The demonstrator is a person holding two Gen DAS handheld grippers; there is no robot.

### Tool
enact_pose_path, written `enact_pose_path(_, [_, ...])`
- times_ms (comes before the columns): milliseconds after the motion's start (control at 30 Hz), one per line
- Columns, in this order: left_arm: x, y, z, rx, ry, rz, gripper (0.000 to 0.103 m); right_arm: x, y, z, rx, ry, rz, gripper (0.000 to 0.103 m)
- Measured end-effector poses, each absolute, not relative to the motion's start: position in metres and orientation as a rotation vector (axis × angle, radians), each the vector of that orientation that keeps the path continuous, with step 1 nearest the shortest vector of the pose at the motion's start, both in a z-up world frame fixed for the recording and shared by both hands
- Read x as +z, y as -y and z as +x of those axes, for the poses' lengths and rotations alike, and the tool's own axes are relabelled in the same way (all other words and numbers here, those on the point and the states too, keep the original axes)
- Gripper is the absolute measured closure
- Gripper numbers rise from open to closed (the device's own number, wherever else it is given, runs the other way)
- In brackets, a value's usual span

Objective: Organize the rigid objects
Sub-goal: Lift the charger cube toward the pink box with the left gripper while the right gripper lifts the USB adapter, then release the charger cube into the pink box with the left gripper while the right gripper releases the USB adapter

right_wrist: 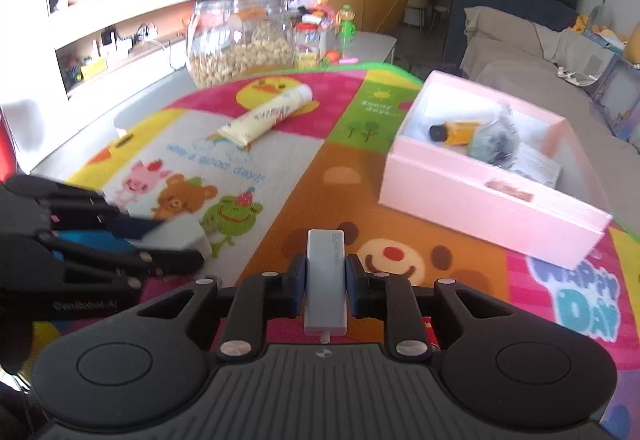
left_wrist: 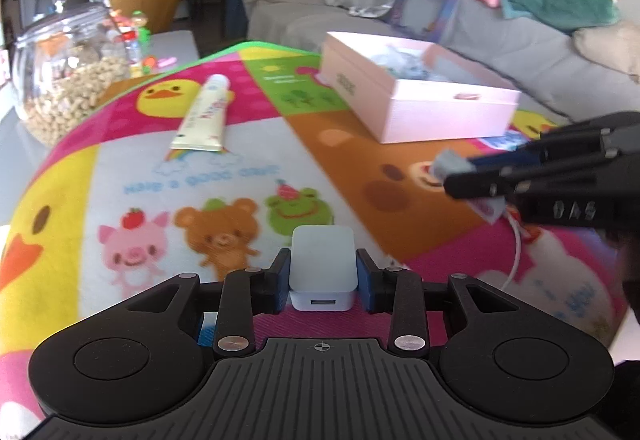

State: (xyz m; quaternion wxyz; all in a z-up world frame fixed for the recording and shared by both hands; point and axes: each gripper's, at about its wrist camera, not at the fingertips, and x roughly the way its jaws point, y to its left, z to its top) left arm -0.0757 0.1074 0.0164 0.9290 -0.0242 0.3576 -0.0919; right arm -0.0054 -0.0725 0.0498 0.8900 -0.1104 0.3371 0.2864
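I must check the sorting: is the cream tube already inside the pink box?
No, the cream tube lies on the mat, apart from the pink box.

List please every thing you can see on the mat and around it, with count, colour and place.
USB charger block: one, white, between the left gripper's pads.
Slim adapter: one, grey, between the right gripper's pads.
Tube: one, cream, lying on the mat near the duck print.
Box: one, pink, open, on the mat's far right side; a yellow bottle and a dark bundle lie inside.
Glass jar: one, clear, part full of beige pieces, beyond the mat.
Play mat: one, multicoloured cartoon prints, covering the table.
Sofa: one, grey, behind the box.
Left gripper: black, blue pads, shut on the charger.
Right gripper: black, blue pads, shut on the adapter.
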Motion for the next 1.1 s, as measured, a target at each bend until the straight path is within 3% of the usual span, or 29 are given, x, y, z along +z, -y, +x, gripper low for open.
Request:
enact_pose_path(467, [0.133,-0.054,-0.071,-0.369,-0.439,-0.025,0.066,0.188,0.173,-0.056,0.411,-0.237,-0.091,0.082])
enact_pose_path(800, [0.182,-0.02,0.036,-0.392,-0.323,-0.096,0.066,0.172,0.211,-0.049,0.327,-0.249,-0.046,0.082])
enact_pose_path(967, [0.162,-0.012,0.103,-0.314,-0.395,-0.171,0.067,0.157,0.22,-0.032,0.309,-0.301,-0.028,0.082])
enact_pose_path(1100, [0.149,-0.024,0.109,-0.312,-0.401,-0.218,0.067,0.148,0.227,-0.023,0.285,-0.327,-0.015,0.082])
